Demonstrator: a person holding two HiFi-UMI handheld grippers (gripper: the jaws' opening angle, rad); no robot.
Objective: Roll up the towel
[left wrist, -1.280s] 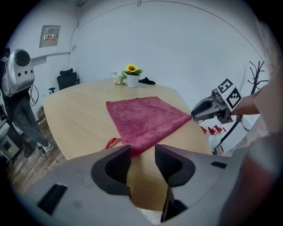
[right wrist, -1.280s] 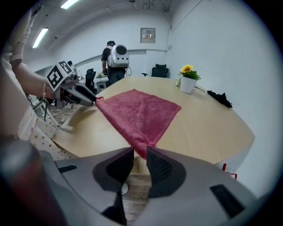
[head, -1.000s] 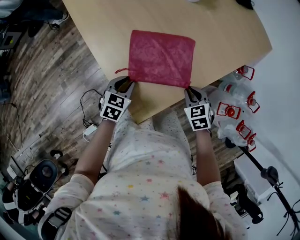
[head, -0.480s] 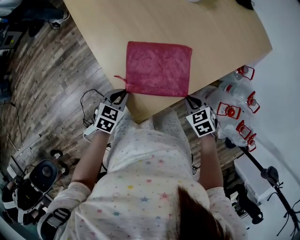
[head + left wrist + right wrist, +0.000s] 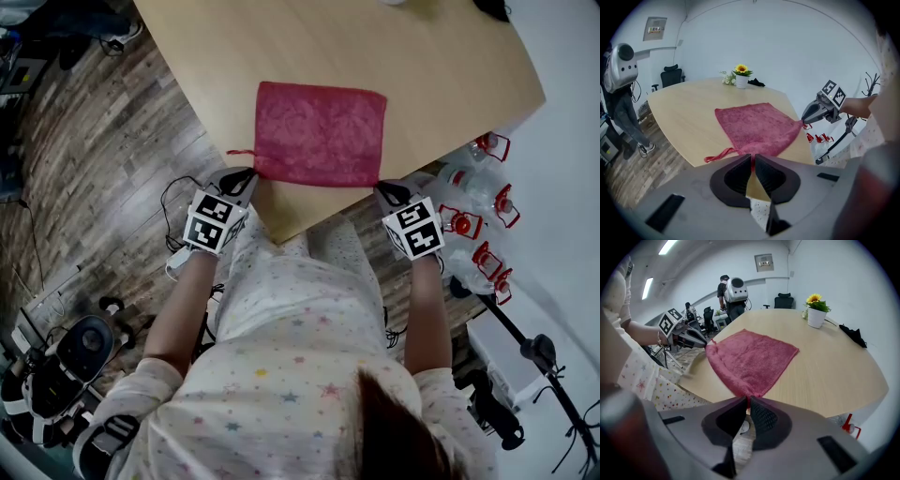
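Observation:
A red towel (image 5: 321, 134) lies flat on the wooden table (image 5: 403, 47), its near edge at the table's front edge. My left gripper (image 5: 246, 176) is shut on the towel's near left corner, where a red loop (image 5: 717, 155) hangs out. Its jaws have just been closing with that corner between them. My right gripper (image 5: 384, 190) is shut on the near right corner. In the left gripper view the towel (image 5: 757, 126) runs into the left gripper (image 5: 753, 157); in the right gripper view the towel (image 5: 750, 359) runs into the right gripper (image 5: 747, 401).
A potted sunflower (image 5: 816, 315) and a black item (image 5: 853, 336) sit at the table's far end. Red-capped bottles (image 5: 473, 216) stand on the floor at the right, by a tripod (image 5: 539, 349). Cables (image 5: 178, 197) lie on the floor at the left.
Both grippers have drawn back toward the person, and the towel's near edge has slid toward the table's front edge. The left jaws have closed on the corner.

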